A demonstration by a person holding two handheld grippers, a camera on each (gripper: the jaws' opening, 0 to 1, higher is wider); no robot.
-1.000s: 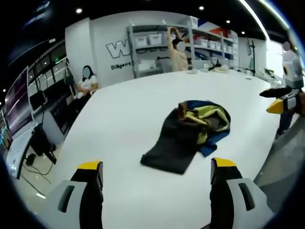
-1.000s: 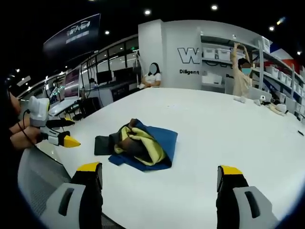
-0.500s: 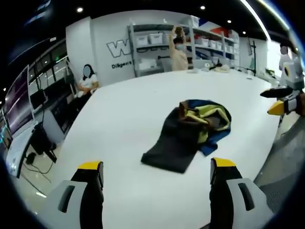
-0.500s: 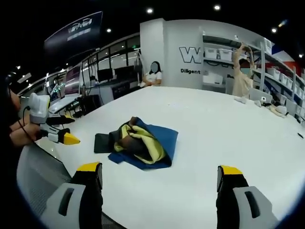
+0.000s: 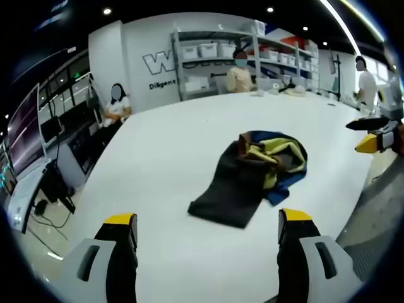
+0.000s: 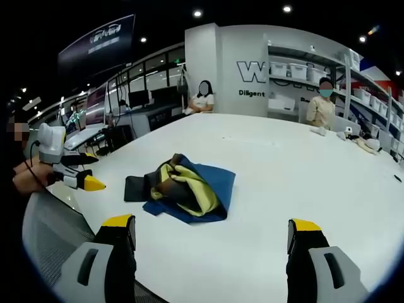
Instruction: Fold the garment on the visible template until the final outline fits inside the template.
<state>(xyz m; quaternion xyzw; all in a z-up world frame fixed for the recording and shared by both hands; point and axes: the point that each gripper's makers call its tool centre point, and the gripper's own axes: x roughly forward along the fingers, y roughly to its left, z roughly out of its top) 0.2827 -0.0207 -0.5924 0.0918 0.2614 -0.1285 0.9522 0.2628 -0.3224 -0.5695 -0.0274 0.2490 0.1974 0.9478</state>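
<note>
On the white table (image 5: 158,145), a crumpled garment (image 5: 255,170) before shelving (image 5: 221,60).

A large white bench (image 5: 158,145) carries a crumpled blue, yellow and dark garment (image 5: 255,173), lying toward three o'clock in the left gripper view.

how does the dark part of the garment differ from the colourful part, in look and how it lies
The dark part is plain charcoal and spreads fairly flat on the table; the colourful part mixes blue, yellow and brown and sits bunched in a raised heap. Both belong to one unfolded garment, and neither gripper touches it.
</note>
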